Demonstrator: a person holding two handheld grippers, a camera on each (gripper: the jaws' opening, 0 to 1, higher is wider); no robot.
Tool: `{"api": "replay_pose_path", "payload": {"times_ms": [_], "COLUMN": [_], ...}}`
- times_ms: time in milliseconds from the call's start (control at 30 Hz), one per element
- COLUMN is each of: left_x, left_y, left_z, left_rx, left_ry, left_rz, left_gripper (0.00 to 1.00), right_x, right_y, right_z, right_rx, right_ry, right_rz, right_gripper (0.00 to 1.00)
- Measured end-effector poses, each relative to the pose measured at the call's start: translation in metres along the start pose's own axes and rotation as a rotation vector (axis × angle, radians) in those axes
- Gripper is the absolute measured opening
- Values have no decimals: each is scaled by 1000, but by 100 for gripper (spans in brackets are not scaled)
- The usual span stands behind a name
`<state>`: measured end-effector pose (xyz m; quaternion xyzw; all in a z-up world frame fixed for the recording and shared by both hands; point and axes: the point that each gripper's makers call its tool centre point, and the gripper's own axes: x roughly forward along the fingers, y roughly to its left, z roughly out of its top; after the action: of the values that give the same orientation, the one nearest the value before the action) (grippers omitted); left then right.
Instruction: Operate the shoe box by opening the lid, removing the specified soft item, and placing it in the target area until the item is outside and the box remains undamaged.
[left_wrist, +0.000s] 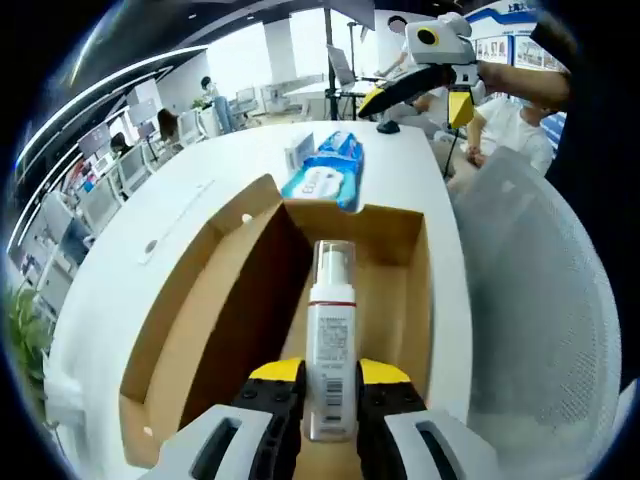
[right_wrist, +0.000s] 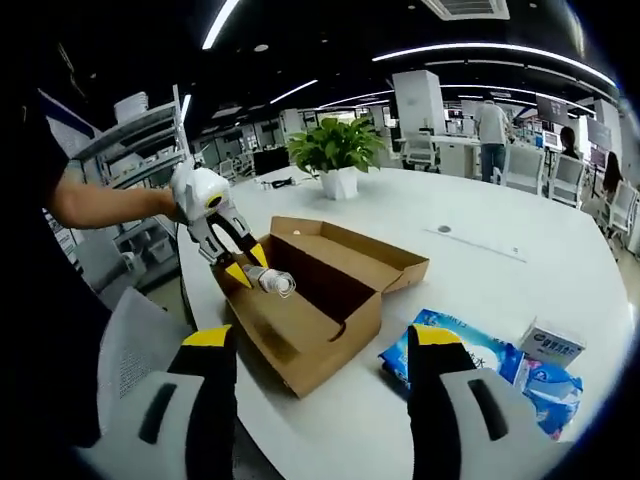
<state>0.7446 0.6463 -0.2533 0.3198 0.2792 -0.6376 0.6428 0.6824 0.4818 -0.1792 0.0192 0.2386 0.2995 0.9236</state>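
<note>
Fingers of the left gripper (left_wrist: 330, 385) are clamped on a white spray bottle (left_wrist: 332, 335), lifted above the open shoe box (left_wrist: 215, 320) on the white table (left_wrist: 150, 260); the right gripper (right_wrist: 320, 350) hangs back, fingers apart. Removal seems in hand. Next: carry it clear of the walls. Blue wipes pack (right_wrist: 455, 350) lies beside the box.
</note>
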Motion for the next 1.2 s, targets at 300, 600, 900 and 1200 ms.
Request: {"api": "replay_pose_path", "payload": {"times_ms": [300, 600, 900, 1200], "left_x": [-1, -4, -6, -11], "left_y": [-17, -35, -42, -47], "left_z": [29, 54, 62, 75], "left_rx": [-61, -115, -161, -226], "left_ry": [-124, -235, -311, -406], "left_rz": [0, -10, -22, -49], "left_gripper": [19, 19, 19, 19], "right_x": [10, 24, 38, 52], "right_y": [10, 28, 41, 52], "right_z": [7, 16, 24, 31], "right_rx": [7, 12, 13, 24], "right_ry": [-30, -72, -104, -127], "right_rz": [39, 102, 162, 217], "right_gripper": [56, 52, 45, 37]}}
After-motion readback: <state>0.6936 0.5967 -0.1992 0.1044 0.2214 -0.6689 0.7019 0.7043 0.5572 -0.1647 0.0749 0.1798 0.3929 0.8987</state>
